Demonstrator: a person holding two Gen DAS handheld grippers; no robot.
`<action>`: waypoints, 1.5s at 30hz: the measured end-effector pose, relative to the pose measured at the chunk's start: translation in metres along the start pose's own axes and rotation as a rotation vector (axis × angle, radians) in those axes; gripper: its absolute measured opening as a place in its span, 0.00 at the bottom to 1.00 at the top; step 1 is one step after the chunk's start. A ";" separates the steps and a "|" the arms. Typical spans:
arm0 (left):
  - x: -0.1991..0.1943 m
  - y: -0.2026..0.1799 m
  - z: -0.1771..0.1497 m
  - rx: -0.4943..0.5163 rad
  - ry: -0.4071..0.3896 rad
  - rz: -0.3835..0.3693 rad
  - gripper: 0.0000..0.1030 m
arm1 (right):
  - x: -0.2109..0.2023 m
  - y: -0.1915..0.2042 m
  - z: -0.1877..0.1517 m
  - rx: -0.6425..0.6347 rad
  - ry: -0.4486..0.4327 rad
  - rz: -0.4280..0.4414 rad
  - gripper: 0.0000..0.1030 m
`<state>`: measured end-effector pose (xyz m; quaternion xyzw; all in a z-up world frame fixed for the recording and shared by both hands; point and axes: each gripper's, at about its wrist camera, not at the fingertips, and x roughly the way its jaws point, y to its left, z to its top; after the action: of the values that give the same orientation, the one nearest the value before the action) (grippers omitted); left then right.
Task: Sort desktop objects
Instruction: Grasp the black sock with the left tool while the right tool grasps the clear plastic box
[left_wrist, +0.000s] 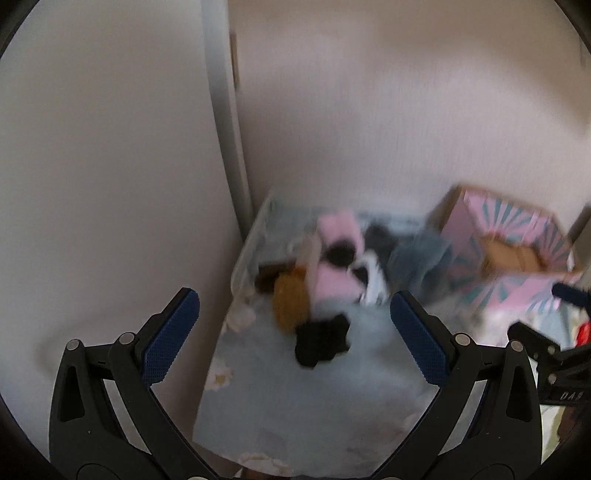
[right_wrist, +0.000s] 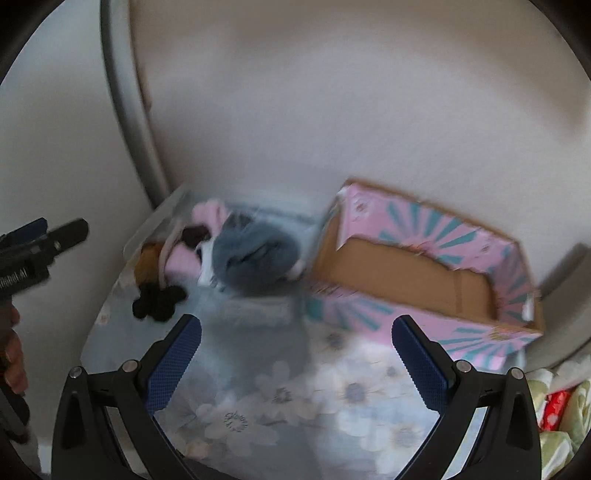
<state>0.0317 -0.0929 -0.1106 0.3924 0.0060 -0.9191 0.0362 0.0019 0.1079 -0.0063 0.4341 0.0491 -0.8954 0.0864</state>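
Both views are blurred. A heap of soft items lies on the floral-clothed table: a pink piece (left_wrist: 334, 254) (right_wrist: 184, 264), a grey-blue bundle (right_wrist: 255, 254) (left_wrist: 417, 254), a mustard-brown piece (left_wrist: 290, 299) (right_wrist: 147, 258) and a black piece (left_wrist: 321, 341) (right_wrist: 159, 301). A pink and teal cardboard box (right_wrist: 424, 273) (left_wrist: 517, 251) stands open at the right, its brown inside bare. My left gripper (left_wrist: 295, 336) hangs open above the black piece, nothing between its fingers. My right gripper (right_wrist: 297, 365) is open over the cloth in front of the box.
A clear plastic bin (left_wrist: 255, 236) (right_wrist: 159, 218) holds part of the heap at the back left corner, against the white wall. A grey post (left_wrist: 225, 110) runs up the corner. Patterned packets (right_wrist: 557, 410) lie at the far right. A hand (right_wrist: 13, 354) holds the left tool.
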 end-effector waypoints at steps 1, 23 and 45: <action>0.010 -0.001 -0.009 0.011 0.017 0.002 1.00 | 0.010 0.004 -0.005 -0.008 0.006 0.015 1.00; 0.111 -0.003 -0.071 -0.072 0.132 -0.064 0.93 | 0.128 0.031 -0.032 -0.066 -0.025 0.047 1.00; 0.104 -0.012 -0.081 -0.048 0.130 -0.028 0.16 | 0.124 0.027 -0.032 -0.057 -0.012 0.022 0.74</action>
<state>0.0169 -0.0839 -0.2419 0.4502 0.0358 -0.8916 0.0325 -0.0441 0.0729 -0.1238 0.4267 0.0692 -0.8951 0.1089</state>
